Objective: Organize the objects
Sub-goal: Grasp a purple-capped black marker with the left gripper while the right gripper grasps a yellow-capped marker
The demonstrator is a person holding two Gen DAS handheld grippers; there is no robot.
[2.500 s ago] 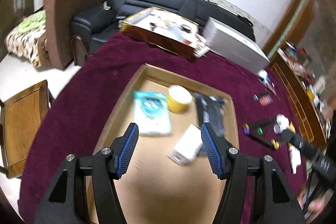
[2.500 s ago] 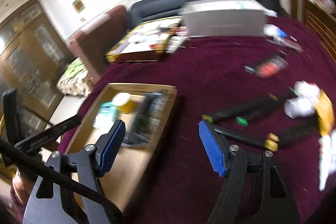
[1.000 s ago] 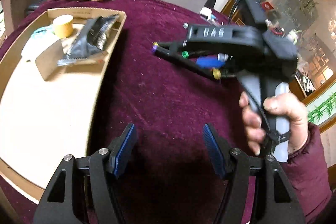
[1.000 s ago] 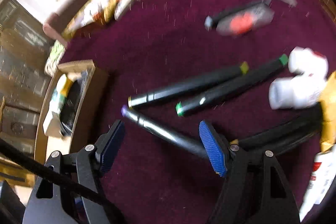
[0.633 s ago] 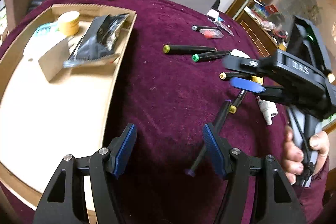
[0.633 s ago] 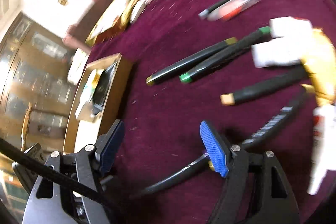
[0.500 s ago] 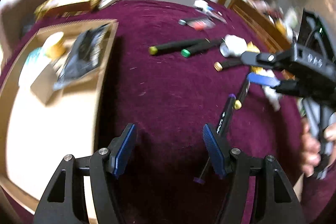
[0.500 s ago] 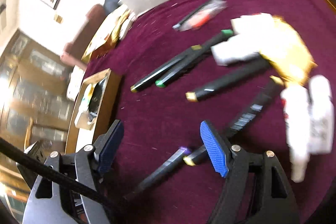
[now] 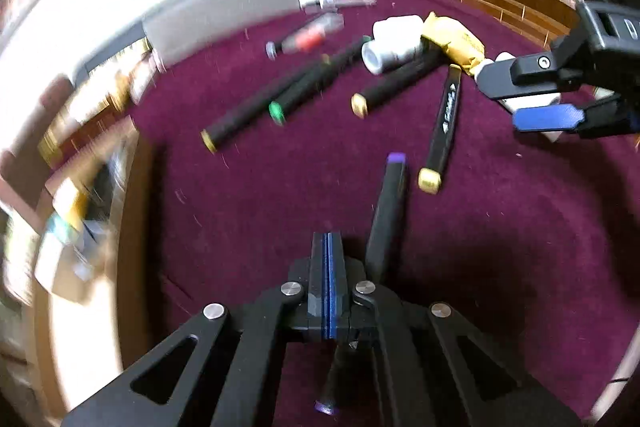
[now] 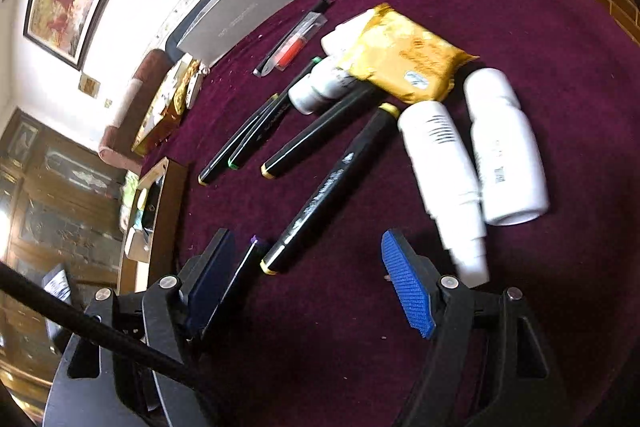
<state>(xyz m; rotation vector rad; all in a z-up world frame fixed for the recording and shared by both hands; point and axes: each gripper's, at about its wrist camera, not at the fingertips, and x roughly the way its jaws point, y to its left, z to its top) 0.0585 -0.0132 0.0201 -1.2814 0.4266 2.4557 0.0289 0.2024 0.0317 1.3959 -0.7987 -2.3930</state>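
Note:
Several black markers lie on the maroon cloth. My left gripper [image 9: 329,245] is shut with nothing between its pads; a purple-capped marker [image 9: 386,211] lies just to its right, passing under the gripper body. A yellow-capped marker [image 9: 442,129] lies beyond it. My right gripper [image 10: 308,275] is open and empty, low over the cloth. The yellow-capped marker [image 10: 324,195] points toward its gap, and the purple-capped marker [image 10: 240,273] lies along its left finger. Two white bottles [image 10: 472,163] lie just past its right finger. It also shows in the left wrist view [image 9: 552,107] at the right.
A gold snack packet [image 10: 404,59] and a third white bottle [image 10: 316,87] lie among more markers [image 10: 256,131]. A cardboard tray [image 9: 80,227] with items sits at the left. A grey box [image 10: 244,11] and a red pen [image 10: 294,43] lie farther back.
My left gripper has shut and moved right, close to the purple-capped marker. My right gripper has swung right over the white bottles and stayed open.

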